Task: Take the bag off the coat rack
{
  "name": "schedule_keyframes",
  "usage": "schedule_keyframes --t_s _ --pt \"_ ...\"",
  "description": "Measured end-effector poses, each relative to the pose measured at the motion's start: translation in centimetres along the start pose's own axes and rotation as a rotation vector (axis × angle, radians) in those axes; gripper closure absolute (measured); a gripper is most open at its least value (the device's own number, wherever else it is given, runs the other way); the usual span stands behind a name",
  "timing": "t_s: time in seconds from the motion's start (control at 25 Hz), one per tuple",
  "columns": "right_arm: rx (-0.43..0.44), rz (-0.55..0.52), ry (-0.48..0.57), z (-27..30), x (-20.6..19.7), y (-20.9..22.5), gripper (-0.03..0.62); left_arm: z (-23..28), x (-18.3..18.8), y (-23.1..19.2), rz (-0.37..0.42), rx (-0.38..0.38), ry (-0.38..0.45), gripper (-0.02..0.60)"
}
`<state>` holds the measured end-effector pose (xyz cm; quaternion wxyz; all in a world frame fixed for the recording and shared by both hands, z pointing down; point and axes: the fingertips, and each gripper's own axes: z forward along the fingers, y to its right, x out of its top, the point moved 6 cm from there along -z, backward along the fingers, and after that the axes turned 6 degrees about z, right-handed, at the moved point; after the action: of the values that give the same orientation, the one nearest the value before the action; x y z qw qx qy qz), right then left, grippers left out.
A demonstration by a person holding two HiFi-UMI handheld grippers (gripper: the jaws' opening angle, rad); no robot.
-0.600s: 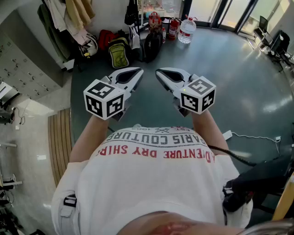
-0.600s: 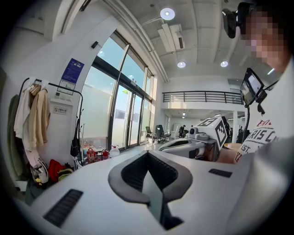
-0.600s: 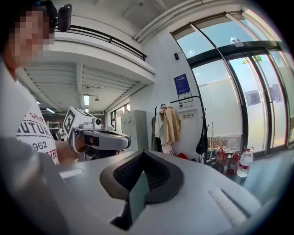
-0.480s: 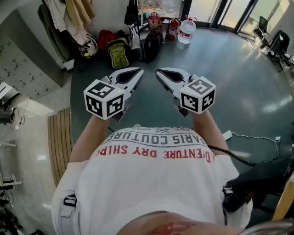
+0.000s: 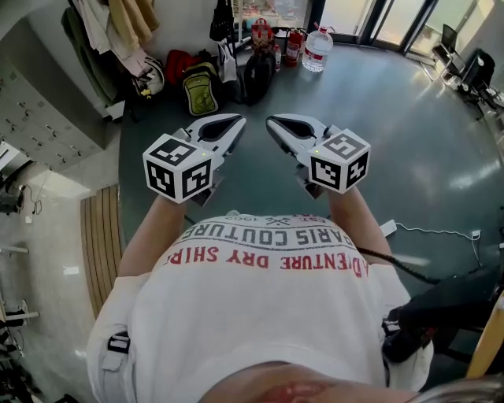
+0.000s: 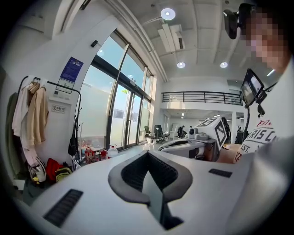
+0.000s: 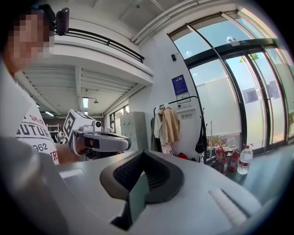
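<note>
- At far left I note a bank of grey lockers [image 5: 39,110], with a strip of wooden flooring [image 5: 98,244] below it in the head view.
- Next to the right, light coats [image 5: 118,24] hang on the coat rack [image 7: 200,114], against the wall.
- On the floor beneath the coats I see a red bag [image 5: 179,63], a green and black backpack [image 5: 202,88] just beside it, and a dark bag [image 5: 258,75] standing further right.
- The task's black bag [image 5: 223,22] hangs on the coat rack, above the floor bags. It is well apart from both grippers, and neither touches it.
- The left gripper [image 5: 235,124] is held out ahead of the person's chest and pointed towards the rack. Its own view shows the jaws clenched together with nothing between them.
- The right gripper [image 5: 273,123] is level with the left, and the two tips are near each other but apart. Its jaws are likewise pressed together and empty.
- Right of the hanging bag, red fire extinguishers [image 5: 294,46] and a large water bottle [image 5: 316,49] stand on the grey floor [image 5: 425,142], beside the glass doors.
- At far right, a white cable [image 5: 433,234] lies on the floor.
</note>
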<state>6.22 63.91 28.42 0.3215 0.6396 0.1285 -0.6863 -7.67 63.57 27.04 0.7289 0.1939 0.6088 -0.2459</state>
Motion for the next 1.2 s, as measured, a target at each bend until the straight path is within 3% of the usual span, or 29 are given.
schedule_keyframes --t_s 0.16,0.44,0.68,0.96,1.2 --pt "-0.04 0.002 -0.023 0.1 -0.4 0.3 0.592 0.4 -0.2 -0.3 -0.017 -0.017 0.005 0.578" --pt "-0.094 0.023 -0.012 -4.3 -2.3 2.2 0.592 3.8 -1.4 3.3 -0.008 -0.087 0.002 0.578" --pt "-0.105 0.083 -0.029 -3.2 -3.3 5.0 0.592 6.3 -2.2 1.4 -0.029 -0.113 -0.023 0.578" --pt "-0.088 0.12 -0.083 3.3 -4.2 11.5 0.592 10.7 -4.7 -6.4 -0.077 -0.078 -0.047 0.578" --pt "-0.073 0.152 -0.099 14.0 -2.1 21.6 0.592 17.1 -5.5 -19.3 -0.097 -0.077 -0.047 0.578"
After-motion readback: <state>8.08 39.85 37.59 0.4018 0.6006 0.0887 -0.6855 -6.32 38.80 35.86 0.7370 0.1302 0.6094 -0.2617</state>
